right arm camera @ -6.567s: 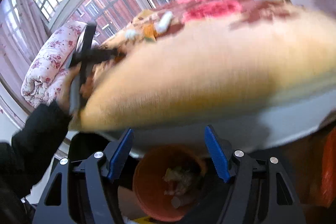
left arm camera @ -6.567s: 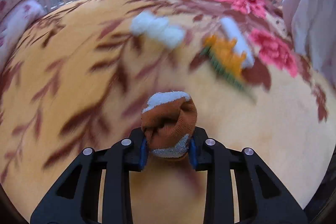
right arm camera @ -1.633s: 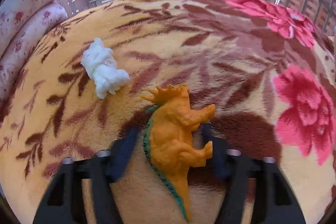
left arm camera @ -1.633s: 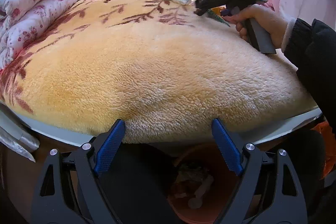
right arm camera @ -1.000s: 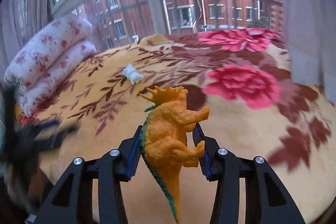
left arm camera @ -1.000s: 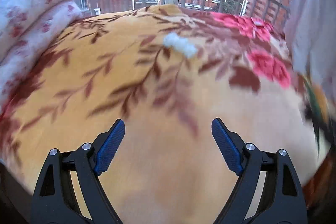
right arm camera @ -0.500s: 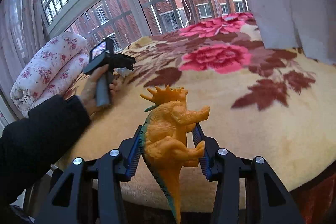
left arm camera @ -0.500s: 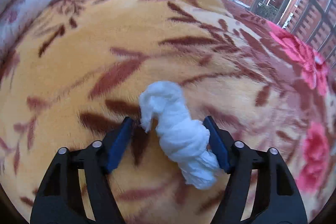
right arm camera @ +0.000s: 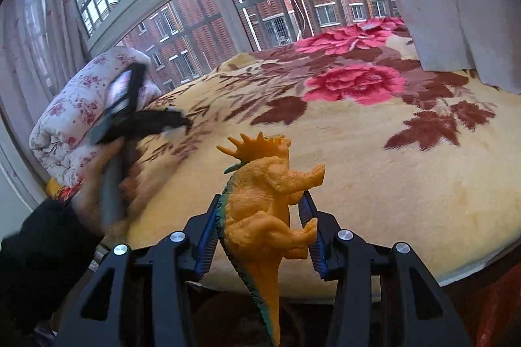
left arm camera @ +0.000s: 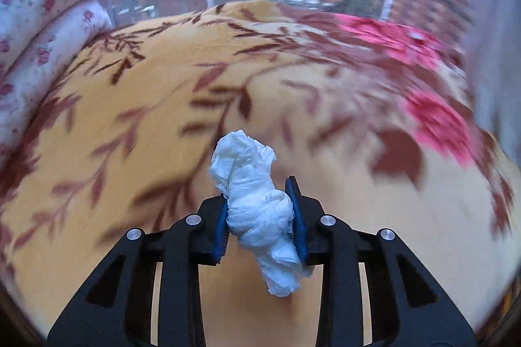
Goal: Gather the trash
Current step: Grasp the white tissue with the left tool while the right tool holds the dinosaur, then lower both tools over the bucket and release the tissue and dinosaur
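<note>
— Over the bed (left arm camera: 130,135), toward its middle, our left gripper (left arm camera: 260,226) is closing on the crumpled tissue (left arm camera: 257,203), pads touching it.
— Squeeze gently, lift straight. Our right gripper (right arm camera: 260,233) holds the toy dinosaur (right arm camera: 267,203) above the near edge.

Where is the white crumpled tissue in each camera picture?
Left wrist view: the white tissue sits low in the middle, between the blue pads of the left gripper, whose jaws are closing on it.
Right wrist view: only a blurred pale bit shows at the tip of the left gripper, at middle left; it may be the tissue.
Shared landmark: the folded flowery quilt at the left edge of the blanket.
</note>
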Demonstrator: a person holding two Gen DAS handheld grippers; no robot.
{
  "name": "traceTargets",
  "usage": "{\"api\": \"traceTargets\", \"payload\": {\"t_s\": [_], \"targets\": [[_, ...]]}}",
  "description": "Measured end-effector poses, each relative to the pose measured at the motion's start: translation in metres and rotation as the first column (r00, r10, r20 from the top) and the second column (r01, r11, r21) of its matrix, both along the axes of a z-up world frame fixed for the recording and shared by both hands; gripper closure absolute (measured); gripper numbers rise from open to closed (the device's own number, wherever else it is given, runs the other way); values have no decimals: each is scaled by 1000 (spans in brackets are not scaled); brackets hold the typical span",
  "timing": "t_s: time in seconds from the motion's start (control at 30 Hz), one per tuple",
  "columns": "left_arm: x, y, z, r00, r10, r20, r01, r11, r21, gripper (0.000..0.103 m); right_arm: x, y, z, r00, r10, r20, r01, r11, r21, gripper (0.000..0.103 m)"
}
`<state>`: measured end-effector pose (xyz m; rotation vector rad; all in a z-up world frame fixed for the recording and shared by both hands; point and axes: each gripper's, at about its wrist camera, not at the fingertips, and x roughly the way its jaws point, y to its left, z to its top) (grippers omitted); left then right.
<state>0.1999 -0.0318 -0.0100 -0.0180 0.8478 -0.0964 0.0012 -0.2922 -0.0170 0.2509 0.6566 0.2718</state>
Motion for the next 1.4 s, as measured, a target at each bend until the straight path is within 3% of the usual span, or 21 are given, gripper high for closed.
{"api": "traceTargets", "payload": {"t_s": [0.13, 0.3, 0.5, 0.7, 1.1, 1.4], "targets": [[-113, 9, 18, 994, -77, 74, 76, 997, 22, 72, -32, 17, 9, 999, 32, 23, -32, 999, -16, 56], [-213, 12, 4, 990, -107, 96, 104, 994, 32, 72, -69, 37, 8, 998, 65, 23, -64, 997, -48, 56], [-273, 7, -33, 979, -174, 106, 166, 983, 76, 72, -108, 56, -17, 997, 62, -40, -65, 996, -69, 56], [-278, 3, -76, 977, -209, -34, 211, 975, 64, 72, -117, 73, -58, 984, 66, -167, -82, 992, -90, 56], [-266, 5, -95, 975, -194, -109, 200, 979, 44, 72, -106, 77, -87, 961, 64, -267, -102, 986, -132, 56], [-259, 9, -105, 976, -156, -154, 164, 986, 35, 72, -102, 80, -94, 955, 74, -288, -117, 984, -135, 56]]}}
